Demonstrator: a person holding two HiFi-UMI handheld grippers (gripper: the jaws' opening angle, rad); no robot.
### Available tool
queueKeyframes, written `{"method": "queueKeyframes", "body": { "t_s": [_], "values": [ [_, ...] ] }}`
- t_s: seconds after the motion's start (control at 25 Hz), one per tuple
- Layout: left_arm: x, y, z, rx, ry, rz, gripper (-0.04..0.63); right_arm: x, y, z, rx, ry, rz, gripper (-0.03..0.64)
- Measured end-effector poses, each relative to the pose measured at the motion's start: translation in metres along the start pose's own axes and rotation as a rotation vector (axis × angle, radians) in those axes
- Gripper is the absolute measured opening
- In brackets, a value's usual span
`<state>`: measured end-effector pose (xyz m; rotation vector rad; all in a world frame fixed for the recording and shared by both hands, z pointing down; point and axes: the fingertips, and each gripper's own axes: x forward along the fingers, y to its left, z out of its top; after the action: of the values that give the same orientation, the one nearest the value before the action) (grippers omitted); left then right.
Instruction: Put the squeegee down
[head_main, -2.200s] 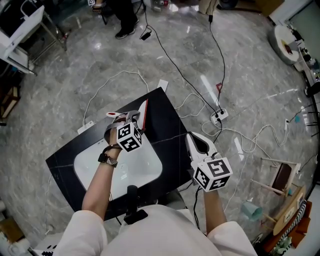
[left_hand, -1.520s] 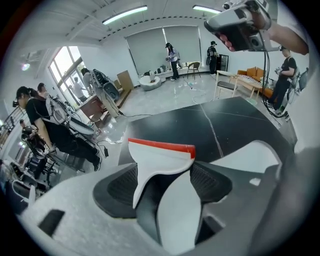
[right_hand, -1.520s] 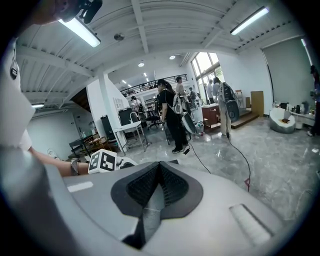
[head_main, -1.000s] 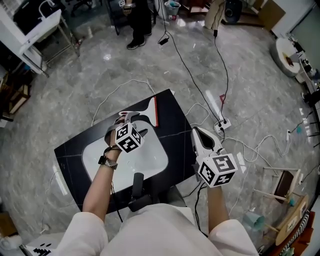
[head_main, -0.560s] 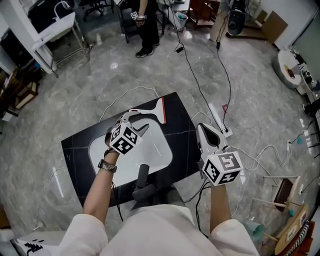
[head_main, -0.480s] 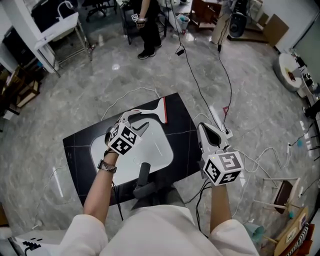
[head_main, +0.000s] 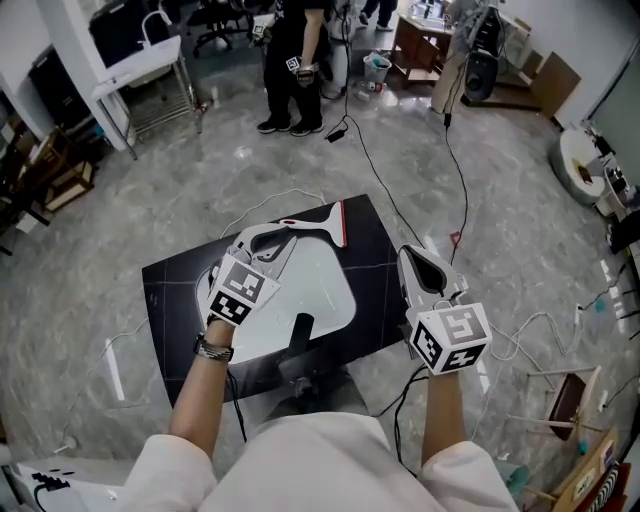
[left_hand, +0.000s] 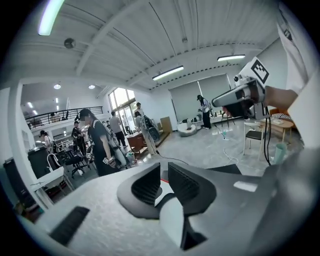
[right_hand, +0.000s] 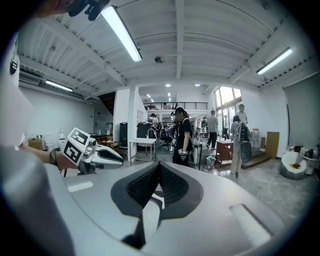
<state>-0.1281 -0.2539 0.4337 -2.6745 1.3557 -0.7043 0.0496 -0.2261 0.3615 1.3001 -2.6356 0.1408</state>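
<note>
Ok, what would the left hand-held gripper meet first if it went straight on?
Probably the squeegee on the black counter ahead; depth is unclear. Jaws of the left hand-held gripper are closing, nothing between them.

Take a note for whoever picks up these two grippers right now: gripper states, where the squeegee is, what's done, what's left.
Left gripper: above the black counter, jaws closing with nothing between them.
Right gripper: shut and empty, held by the counter's right edge.
Squeegee: lying on the counter at the far side of the white sink, red blade end to the right, clear of both grippers.
Done: the squeegee is down and let go.
Left: nothing more on this task, as far as the views show.
</note>
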Motion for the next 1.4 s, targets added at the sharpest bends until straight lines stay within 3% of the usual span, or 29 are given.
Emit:
{"method": "queueKeyframes", "body": {
  "t_s": [0.2, 0.44, 0.68, 0.96, 1.4],
  "values": [
    [-0.040, 0.001, 0.025, -0.035, -0.080, 0.045, 0.015, -0.018, 0.019, 0.020, -0.041, -0.029, 0.010, 0.006],
    [-0.082, -0.002, 0.044, 0.004, -0.128, 0.085, 0.007, -0.030, 0.042, 0.036, -0.069, -0.060, 0.023, 0.006],
    [-0.116, -0.002, 0.059, -0.034, -0.186, 0.111, 0.005, -0.036, 0.063, 0.052, -0.092, -0.089, 0.052, 0.006],
    [-0.136, -0.002, 0.067, -0.030, -0.203, 0.140, 0.005, -0.043, 0.079, 0.065, -0.102, -0.112, 0.074, 0.006],
    [-0.141, -0.018, 0.070, -0.014, -0.214, 0.119, 0.005, -0.050, 0.088, 0.059, -0.123, -0.091, 0.065, 0.005]
  ]
}}
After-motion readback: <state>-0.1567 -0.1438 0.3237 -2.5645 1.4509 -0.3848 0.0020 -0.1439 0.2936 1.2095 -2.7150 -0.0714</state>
